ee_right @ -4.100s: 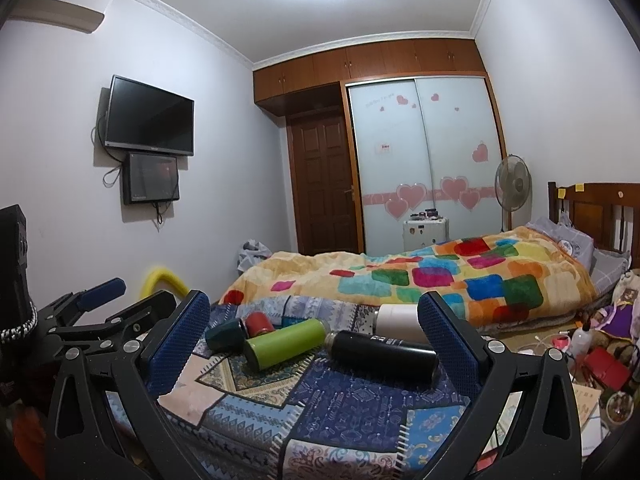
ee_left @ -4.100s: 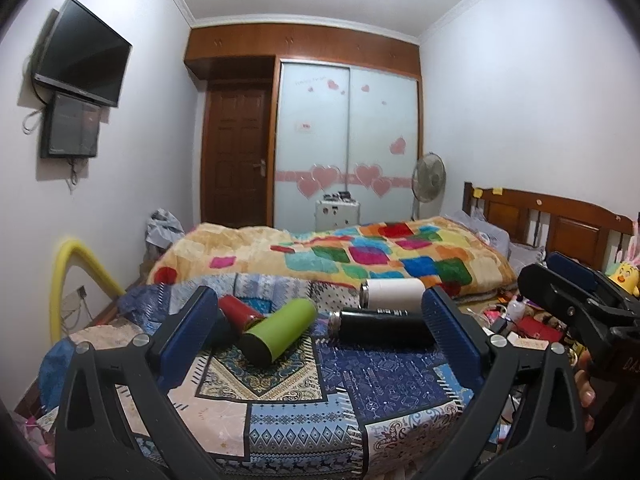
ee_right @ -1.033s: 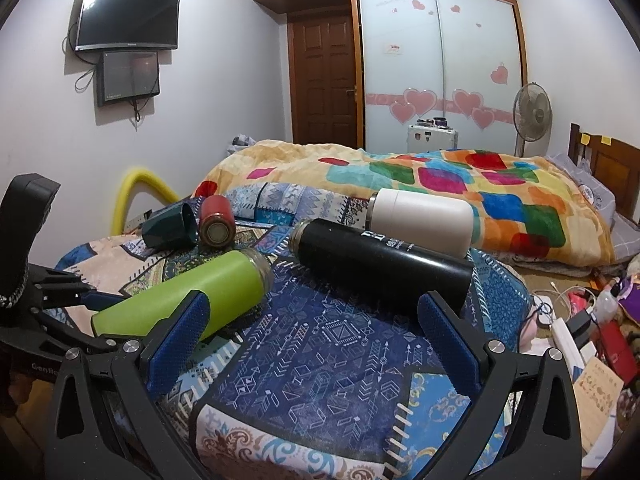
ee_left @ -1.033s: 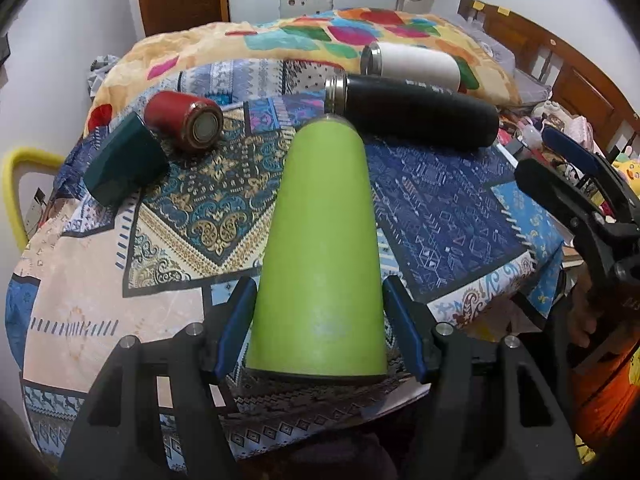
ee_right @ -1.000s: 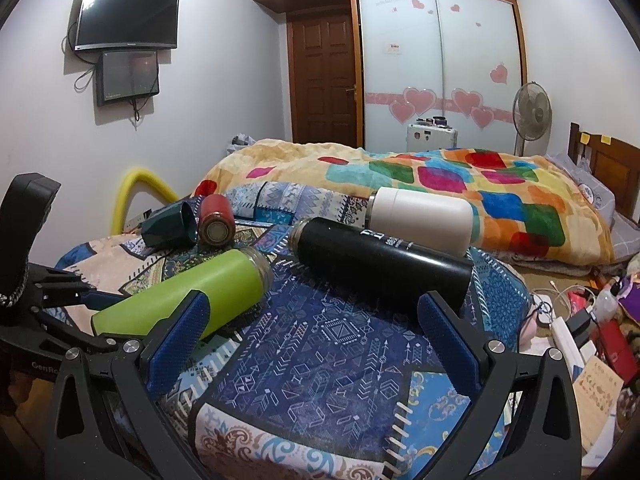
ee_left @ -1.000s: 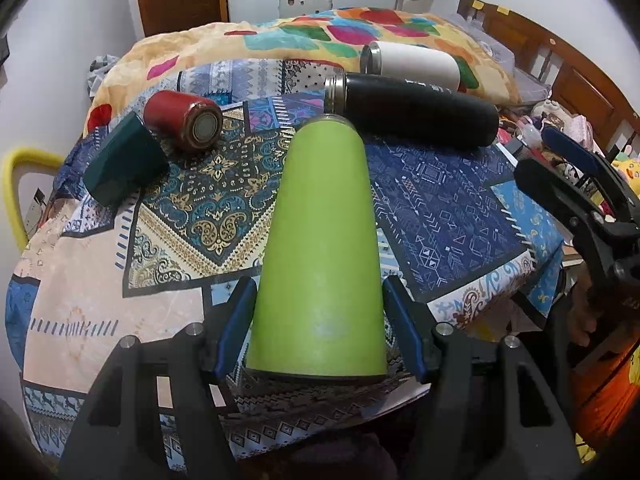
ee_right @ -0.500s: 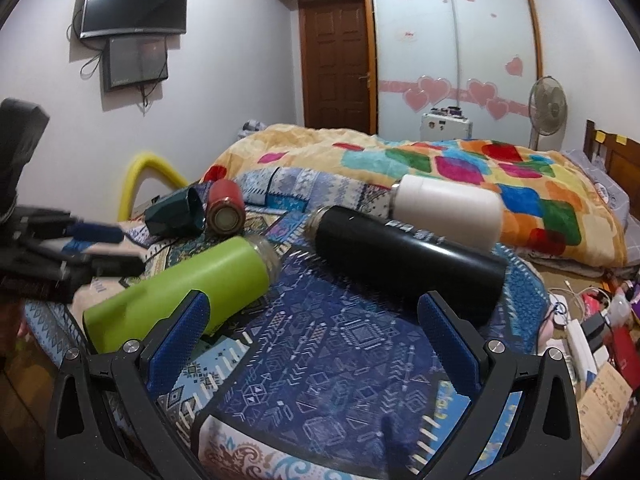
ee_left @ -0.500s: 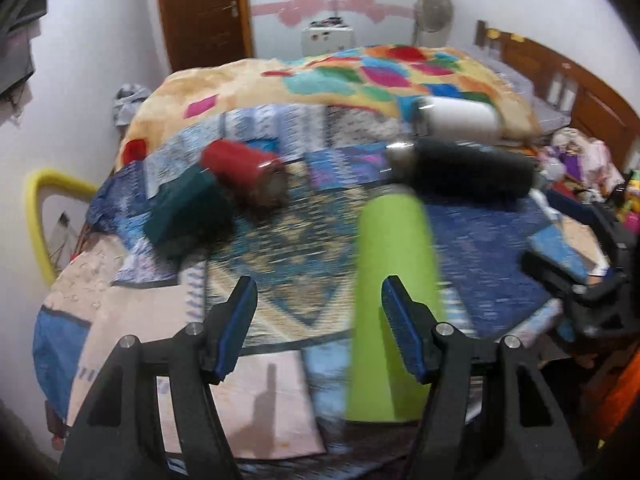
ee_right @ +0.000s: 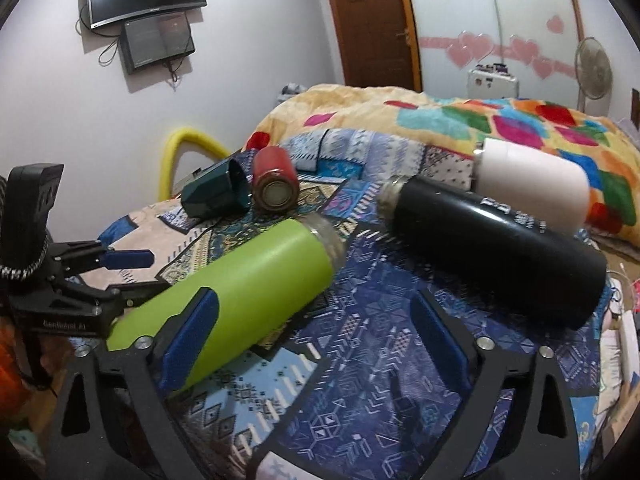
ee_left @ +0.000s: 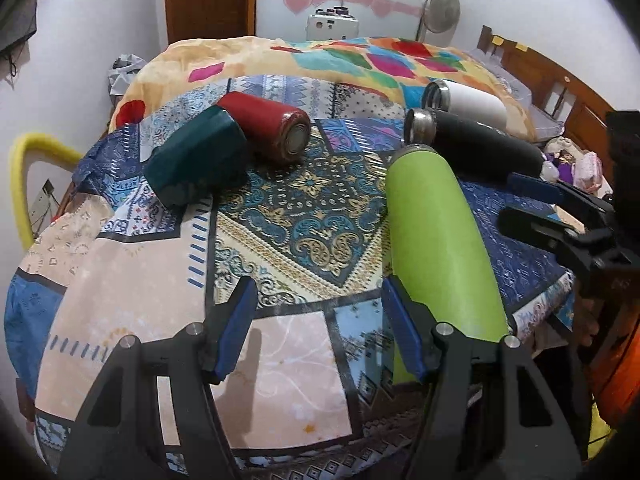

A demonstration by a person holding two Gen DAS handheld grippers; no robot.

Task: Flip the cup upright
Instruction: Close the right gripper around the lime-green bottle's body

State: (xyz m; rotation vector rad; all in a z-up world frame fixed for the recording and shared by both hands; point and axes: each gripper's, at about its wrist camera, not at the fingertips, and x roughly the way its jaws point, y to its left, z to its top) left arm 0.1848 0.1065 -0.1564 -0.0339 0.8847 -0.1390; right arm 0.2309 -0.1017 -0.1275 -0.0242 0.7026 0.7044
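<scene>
Several cups lie on their sides on a patterned cloth. The green cup (ee_left: 436, 240) lies near the front edge, its open end pointing away; it also shows in the right wrist view (ee_right: 244, 292). My left gripper (ee_left: 320, 328) is open and empty, just left of the green cup's base, its right finger beside the cup. My right gripper (ee_right: 316, 340) is open and empty over the cloth, its left finger in front of the green cup. The black cup (ee_right: 496, 244), white cup (ee_right: 532, 184), red cup (ee_right: 276, 184) and dark teal cup (ee_right: 216, 192) lie farther back.
The cloth-covered table (ee_left: 280, 208) ends close in front. A bed with a colourful quilt (ee_left: 340, 60) stands behind. A yellow tube (ee_left: 24, 184) leans at the left wall. Clutter and a wooden headboard (ee_left: 560, 92) are at the right.
My left gripper let go of the green cup and shifted left, so the cup now lies outside its right finger. My right gripper moved closer and lower toward the green cup.
</scene>
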